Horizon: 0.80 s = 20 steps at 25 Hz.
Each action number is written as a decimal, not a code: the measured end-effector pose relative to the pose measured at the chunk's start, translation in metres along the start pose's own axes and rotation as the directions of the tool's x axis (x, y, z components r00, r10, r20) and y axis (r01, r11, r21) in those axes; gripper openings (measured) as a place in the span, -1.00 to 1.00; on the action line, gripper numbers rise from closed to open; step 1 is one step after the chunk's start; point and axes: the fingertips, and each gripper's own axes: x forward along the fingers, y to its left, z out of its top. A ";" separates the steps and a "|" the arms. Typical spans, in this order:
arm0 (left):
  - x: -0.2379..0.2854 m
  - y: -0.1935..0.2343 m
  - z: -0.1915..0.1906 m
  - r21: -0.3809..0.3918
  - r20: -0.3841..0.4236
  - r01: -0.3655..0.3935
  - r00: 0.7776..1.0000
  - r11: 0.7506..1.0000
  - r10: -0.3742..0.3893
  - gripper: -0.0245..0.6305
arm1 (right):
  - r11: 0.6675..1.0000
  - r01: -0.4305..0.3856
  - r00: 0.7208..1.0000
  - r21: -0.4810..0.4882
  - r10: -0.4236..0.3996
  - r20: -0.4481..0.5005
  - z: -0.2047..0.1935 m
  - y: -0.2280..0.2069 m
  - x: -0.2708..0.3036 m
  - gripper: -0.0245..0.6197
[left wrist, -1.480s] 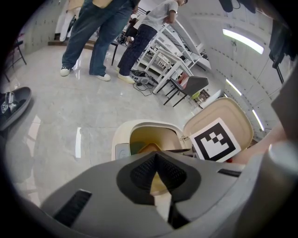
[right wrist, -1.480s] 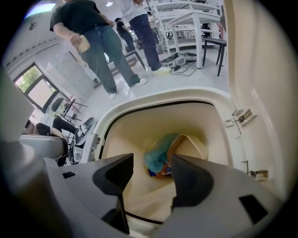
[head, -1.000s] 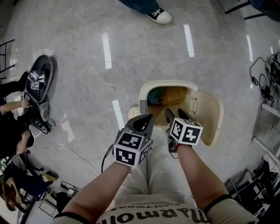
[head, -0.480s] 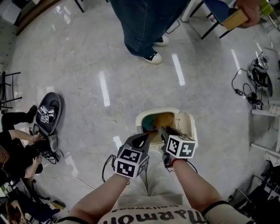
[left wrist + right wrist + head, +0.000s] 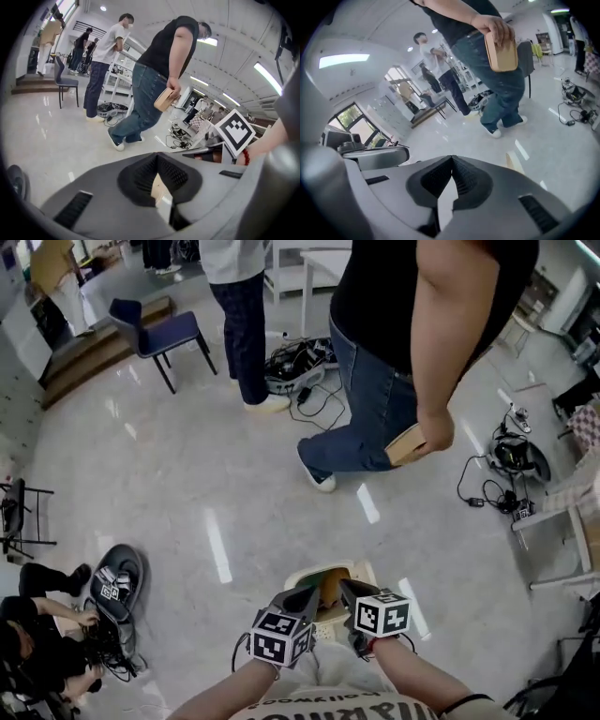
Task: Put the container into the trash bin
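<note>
Pickup stage: your left hand-held gripper (image 5: 157, 156) and right hand-held gripper (image 5: 451, 158) are closed, empty; next, open one for the bystander's container (image 5: 502, 51).

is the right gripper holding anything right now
No, the right gripper has its jaws closed tip to tip with nothing between them.

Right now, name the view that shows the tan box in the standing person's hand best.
Right gripper view: the tan box is large and close, its face plain below the person's hand. Left gripper view shows it small; head view, small and foreshortened from above.
</note>
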 end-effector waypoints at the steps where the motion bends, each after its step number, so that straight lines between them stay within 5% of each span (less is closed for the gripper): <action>1: -0.006 -0.009 0.010 0.002 0.012 0.008 1.000 1.000 -0.008 -0.95 | 1.000 -0.006 1.000 -0.027 0.006 0.005 0.007 0.008 -0.012 -0.92; 9: -0.025 -0.060 0.099 0.110 0.149 0.078 0.984 0.991 -0.094 -0.95 | 0.974 -0.011 0.983 -0.228 0.052 0.174 0.095 0.057 -0.081 -0.92; 20: -0.068 -0.078 0.203 0.195 0.355 0.052 0.927 0.979 -0.120 -0.95 | 0.956 0.016 0.902 -0.291 0.112 0.416 0.199 0.094 -0.145 -0.92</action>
